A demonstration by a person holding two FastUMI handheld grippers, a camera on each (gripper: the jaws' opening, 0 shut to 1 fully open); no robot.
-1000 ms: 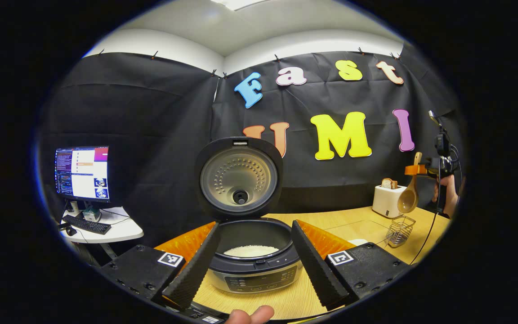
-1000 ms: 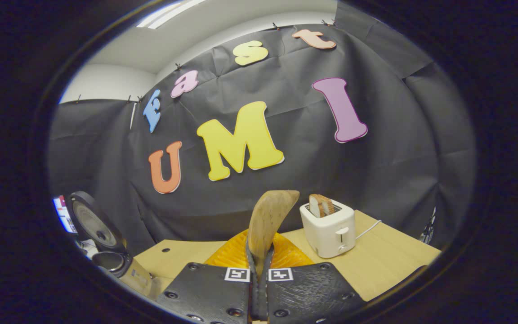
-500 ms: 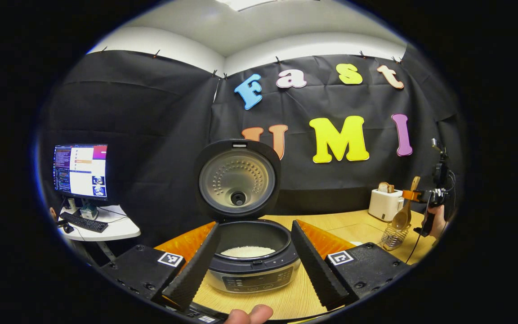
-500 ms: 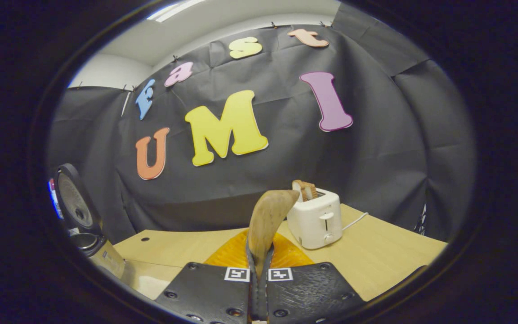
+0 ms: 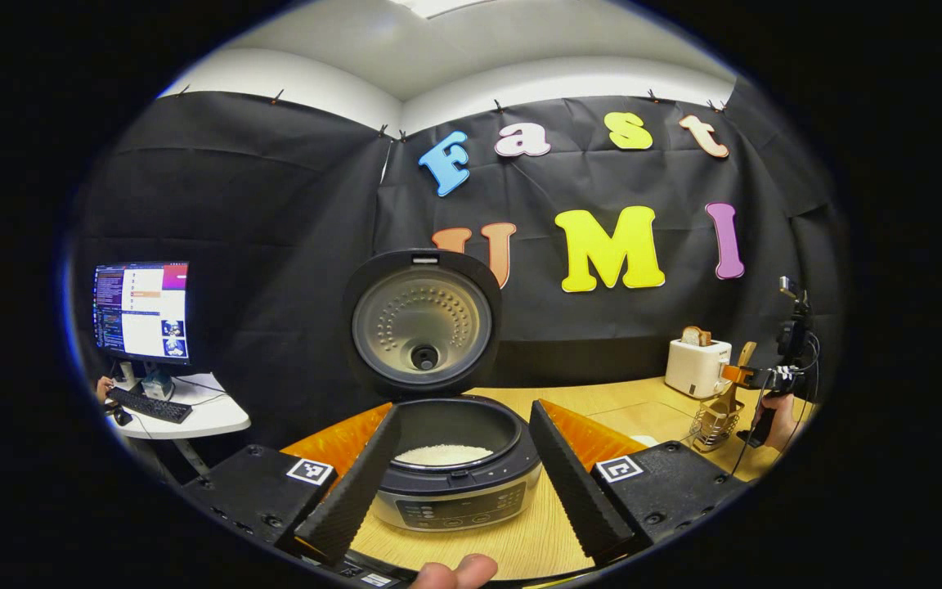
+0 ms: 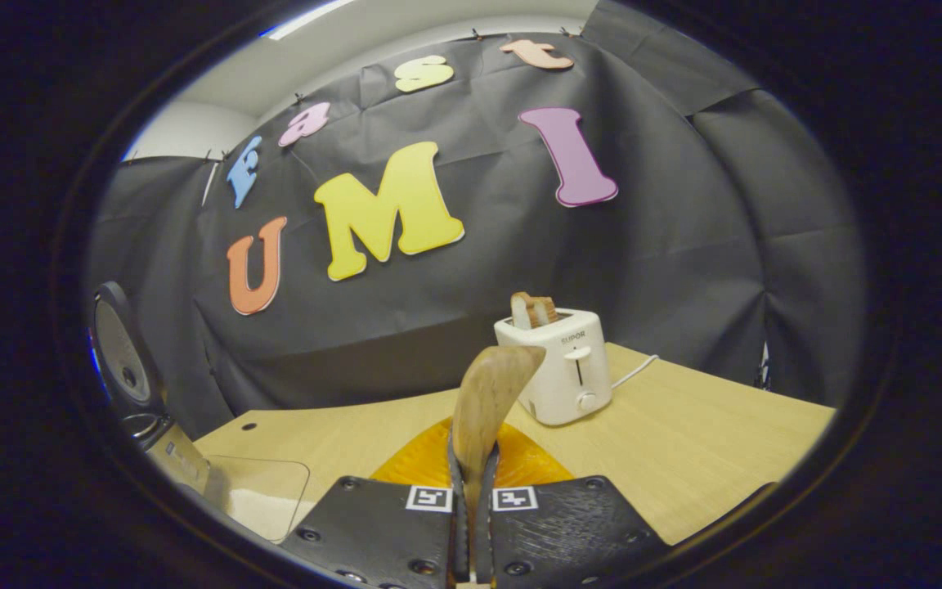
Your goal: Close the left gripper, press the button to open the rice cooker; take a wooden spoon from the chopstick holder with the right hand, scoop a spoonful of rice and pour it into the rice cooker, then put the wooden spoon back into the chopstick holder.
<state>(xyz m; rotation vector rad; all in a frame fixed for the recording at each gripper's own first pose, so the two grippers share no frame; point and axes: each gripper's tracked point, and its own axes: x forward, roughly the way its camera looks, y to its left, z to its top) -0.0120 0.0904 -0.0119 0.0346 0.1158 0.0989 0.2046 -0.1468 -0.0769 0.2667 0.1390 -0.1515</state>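
The rice cooker (image 5: pixel 446 491) stands open, its lid (image 5: pixel 422 323) upright and white rice (image 5: pixel 445 454) in the pot. My left gripper (image 5: pixel 464 407) is open, one finger on each side of the cooker's front, holding nothing. At the far right my right gripper (image 5: pixel 753 378) holds the wooden spoon (image 5: pixel 728 388) by its handle, bowl end down inside the wire chopstick holder (image 5: pixel 710 427). In the right gripper view, the right gripper (image 6: pixel 473 462) is shut on the spoon handle (image 6: pixel 489 397), which sticks up between the pads. The cooker (image 6: pixel 123 368) shows at that view's left edge.
A white toaster (image 5: pixel 696 366) (image 6: pixel 561 372) with bread stands behind the chopstick holder on the wooden table (image 6: pixel 684 458). A clear mat (image 6: pixel 258 491) lies on the table left of my right gripper. A monitor (image 5: pixel 141 311) and keyboard sit on a side table at far left.
My right gripper has come down with the spoon, from above the chopstick holder to having the bowl end inside it. The left gripper has stayed open in front of the cooker.
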